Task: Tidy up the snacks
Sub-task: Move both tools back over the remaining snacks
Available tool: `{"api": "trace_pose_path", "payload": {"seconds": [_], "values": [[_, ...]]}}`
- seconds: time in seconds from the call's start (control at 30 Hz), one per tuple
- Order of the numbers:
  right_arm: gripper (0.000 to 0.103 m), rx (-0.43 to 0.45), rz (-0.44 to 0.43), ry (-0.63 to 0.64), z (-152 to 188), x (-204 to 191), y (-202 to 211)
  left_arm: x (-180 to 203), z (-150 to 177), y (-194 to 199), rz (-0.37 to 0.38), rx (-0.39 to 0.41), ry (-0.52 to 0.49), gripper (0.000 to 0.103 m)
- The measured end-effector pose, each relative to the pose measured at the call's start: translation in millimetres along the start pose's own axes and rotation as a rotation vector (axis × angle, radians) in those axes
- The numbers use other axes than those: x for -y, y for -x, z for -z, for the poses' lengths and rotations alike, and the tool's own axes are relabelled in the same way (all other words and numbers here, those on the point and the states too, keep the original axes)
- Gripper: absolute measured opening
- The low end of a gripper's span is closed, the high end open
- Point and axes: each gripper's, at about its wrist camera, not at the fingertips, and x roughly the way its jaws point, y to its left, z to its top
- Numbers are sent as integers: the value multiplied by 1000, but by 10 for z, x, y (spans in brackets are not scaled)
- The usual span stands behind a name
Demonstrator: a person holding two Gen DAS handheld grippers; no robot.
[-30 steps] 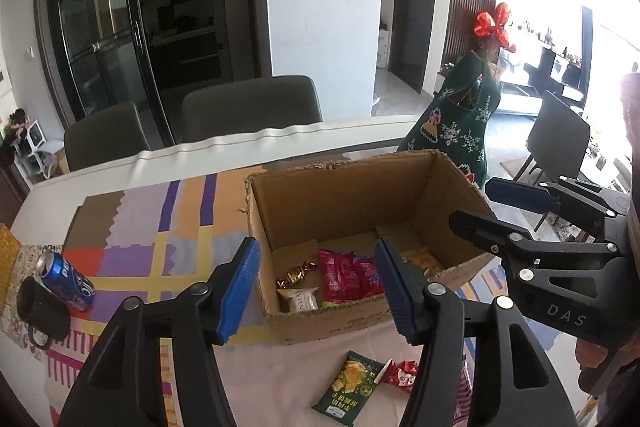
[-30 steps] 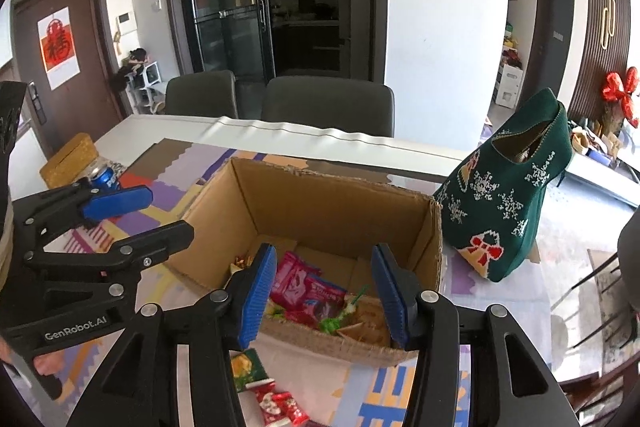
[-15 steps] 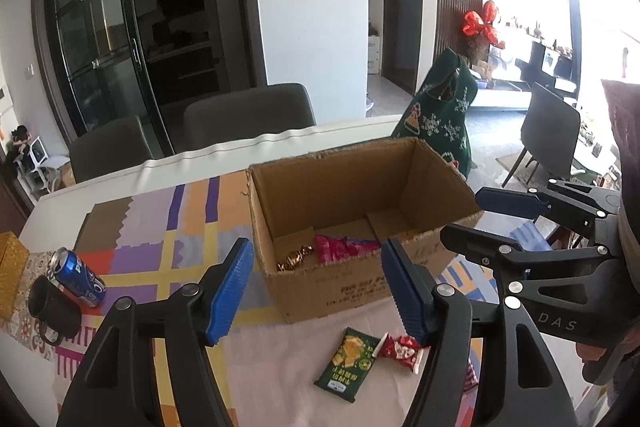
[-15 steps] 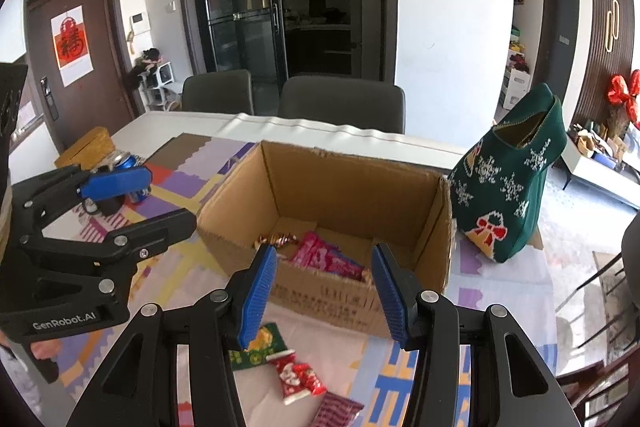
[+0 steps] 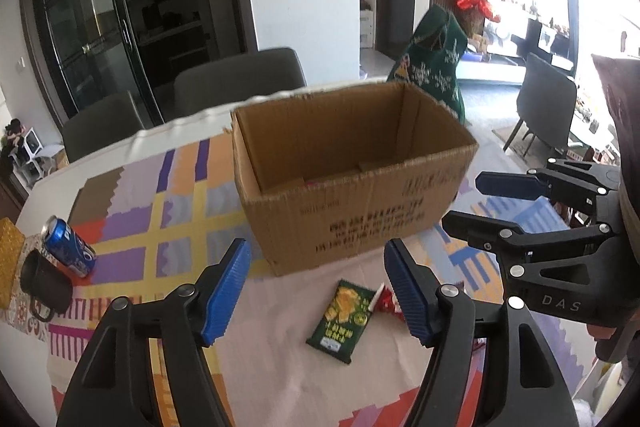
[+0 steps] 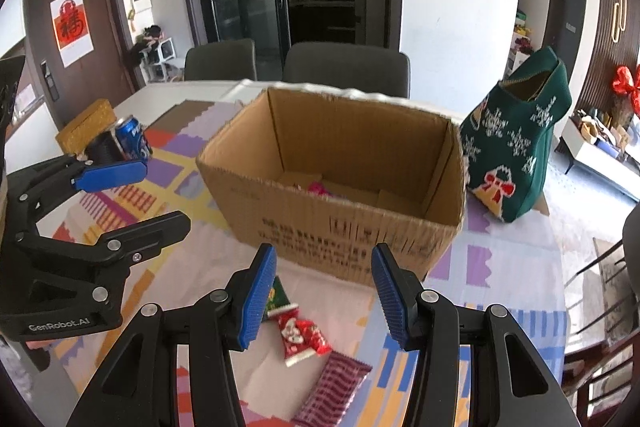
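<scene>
From where we look, the near wall of the cardboard box (image 6: 340, 223) hides most of its floor; we make out only a scrap of pink wrapper (image 6: 318, 187) inside. The red snack packet (image 5: 386, 301) is partly covered by a blue finger pad in the left wrist view, and the green snack packet (image 5: 344, 315) is mostly hidden behind a pad in the right wrist view. A purple packet (image 6: 334, 389) lies beside the red one, its print unreadable. We see the left gripper (image 5: 316, 291) with jaws spread wide, holding nothing, above the 2 packets on the tablecloth (image 5: 160, 211). The right gripper (image 6: 324, 293) is likewise wide apart and empty, in front of the box.
</scene>
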Motion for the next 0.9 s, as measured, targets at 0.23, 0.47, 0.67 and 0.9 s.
{"api": "trace_pose_path", "payload": {"seconds": [0.23,0.47,0.67,0.9], "values": [[50,-75,-3,10,224,-18,-189,25,250,-206,15,-83,-10,69],[50,-150,-4,13,456,-14,-396,80,501,-448,30,-171,-16,69],[50,-206,2,14,604,16,-564,106,642,-646,44,-233,-22,69],[50,-258,-4,-3,734,39,-790,107,744,-893,60,-295,-15,69]]}}
